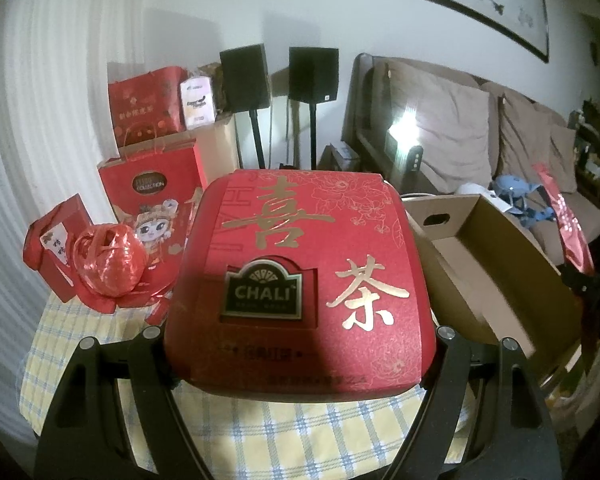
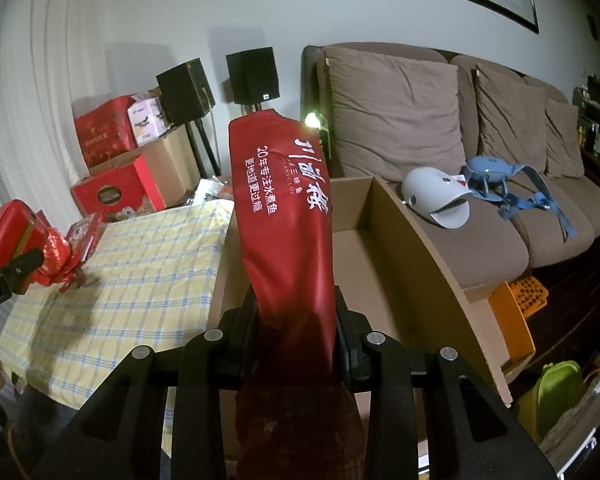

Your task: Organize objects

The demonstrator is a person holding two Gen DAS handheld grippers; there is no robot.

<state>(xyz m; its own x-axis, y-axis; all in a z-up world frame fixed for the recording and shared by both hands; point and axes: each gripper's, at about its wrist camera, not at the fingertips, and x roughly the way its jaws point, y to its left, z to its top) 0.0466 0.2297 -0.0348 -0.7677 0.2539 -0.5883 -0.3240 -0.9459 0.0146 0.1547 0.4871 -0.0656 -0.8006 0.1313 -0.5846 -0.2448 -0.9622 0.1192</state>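
Gripping w/ both tongs right now. Left tongs (image 1: 300, 344) are spread wide & clamping the red tea box (image 1: 300, 276) by its near side edges, holding it above the checked tabletop (image 1: 80, 332). Box is looking rigid, smooth-faced, prob. light for its bulk; the side edges are the sensible hold, but slick card could be slipping if tilted. Right tongs (image 2: 296, 328) are pinching the red pouch (image 2: 284, 208) low on its body, its top standing up over the cardboard box (image 2: 416, 264). Pouch is soft, glossy, crinkly, likely light; squeezing mid-body is working, though film may be sliding or buckling.

Containers: cardboard box is sitting right of the tabletop, just beside it, open-topped, nothing showing inside the visible part, near end hidden by the pouch. Far left, another carton (image 2: 168, 160) is holding red & white packs. On the tabletop's far-left part, a red gift bag (image 1: 152, 204), a small red box (image 1: 52, 248) & a red ribbon ball (image 1: 108, 264) are crowding together.
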